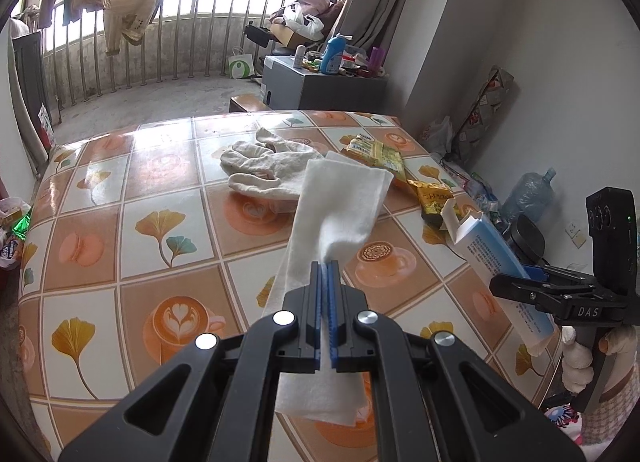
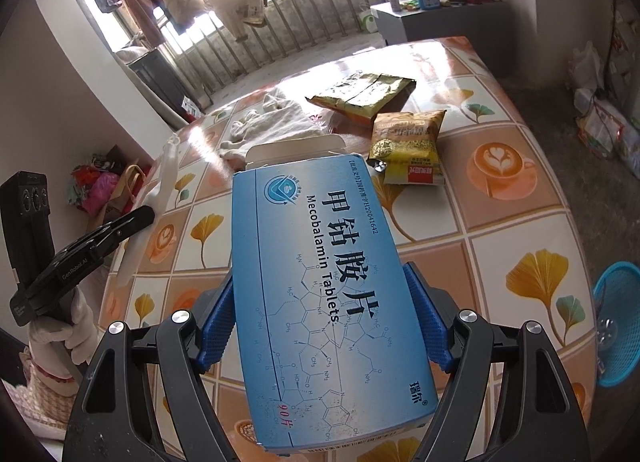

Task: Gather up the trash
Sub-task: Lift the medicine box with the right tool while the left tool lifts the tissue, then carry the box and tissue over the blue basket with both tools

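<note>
My left gripper (image 1: pixel 327 264) is shut on a white tissue (image 1: pixel 340 201) and holds it above the tiled table (image 1: pixel 160 189). My right gripper (image 2: pixel 324 290) is shut on a blue medicine box (image 2: pixel 320 282) with its top flap open; the box also shows in the left wrist view (image 1: pixel 496 258). Two yellow snack wrappers (image 2: pixel 408 141) (image 2: pixel 360 93) lie on the table further back, next to a crumpled beige cloth (image 2: pixel 272 121). The wrappers (image 1: pixel 380 153) and the cloth (image 1: pixel 264 165) also show in the left wrist view.
A blue mesh basket (image 2: pixel 616 326) stands on the floor to the right of the table. A grey cabinet (image 1: pixel 320 85) with bottles stands behind the table. Bags and a water bottle (image 1: pixel 528 189) lie along the right wall. A balcony railing (image 1: pixel 160 33) is at the back.
</note>
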`<state>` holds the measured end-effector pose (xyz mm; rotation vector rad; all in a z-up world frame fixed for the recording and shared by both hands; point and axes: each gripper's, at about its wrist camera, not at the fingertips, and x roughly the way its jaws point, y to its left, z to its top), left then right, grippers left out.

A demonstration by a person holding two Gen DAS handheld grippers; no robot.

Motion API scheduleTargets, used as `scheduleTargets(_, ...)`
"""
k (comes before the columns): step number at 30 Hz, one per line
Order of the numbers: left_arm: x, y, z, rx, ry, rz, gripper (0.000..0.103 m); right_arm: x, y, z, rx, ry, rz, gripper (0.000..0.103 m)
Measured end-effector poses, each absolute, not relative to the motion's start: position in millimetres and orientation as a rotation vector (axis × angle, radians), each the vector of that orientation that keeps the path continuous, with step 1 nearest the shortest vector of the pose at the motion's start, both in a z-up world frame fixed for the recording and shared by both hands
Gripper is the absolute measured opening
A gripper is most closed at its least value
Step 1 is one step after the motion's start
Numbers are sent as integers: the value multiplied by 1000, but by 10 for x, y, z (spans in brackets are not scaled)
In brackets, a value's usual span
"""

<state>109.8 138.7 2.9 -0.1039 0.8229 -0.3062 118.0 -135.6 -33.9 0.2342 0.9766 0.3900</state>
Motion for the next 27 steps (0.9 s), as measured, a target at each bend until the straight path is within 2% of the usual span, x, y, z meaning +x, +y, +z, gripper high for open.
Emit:
scheduleTargets(16,1101,1094,236,-96,794,-377,2,983,-1721,-203,307,907,348,73)
scheduleTargets(27,1235,330,437,-41,778,-559,2,736,-2355,-64,421,808,227,73)
